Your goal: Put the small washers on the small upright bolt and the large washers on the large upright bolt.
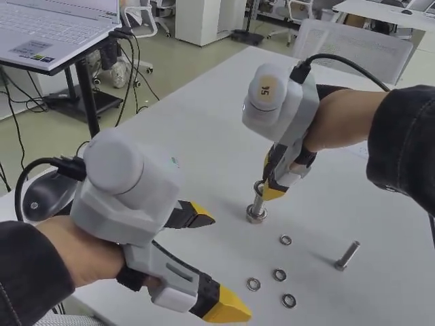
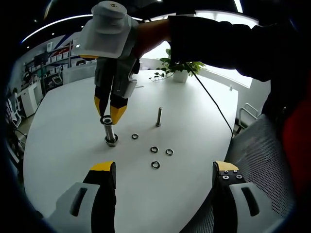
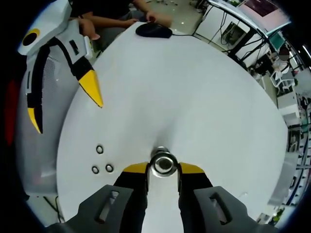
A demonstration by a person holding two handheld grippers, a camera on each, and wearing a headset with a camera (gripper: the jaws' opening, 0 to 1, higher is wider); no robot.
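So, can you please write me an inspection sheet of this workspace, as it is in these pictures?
Surface: white table, flat and smooth.
Job's things: large bolt upright; small bolt upright, no washer seen on it; four small washers lie loose near the bolts.
Clutter: dark mouse-like object at the table's edge.
Grippers: right gripper has its jaws closed on a large washer at the large bolt's top; left gripper hovers with jaws open, holding nothing.
Cables: one black cable runs from the right gripper, another from the left.
Surroundings: laptop on a stand, potted plant, office chairs.
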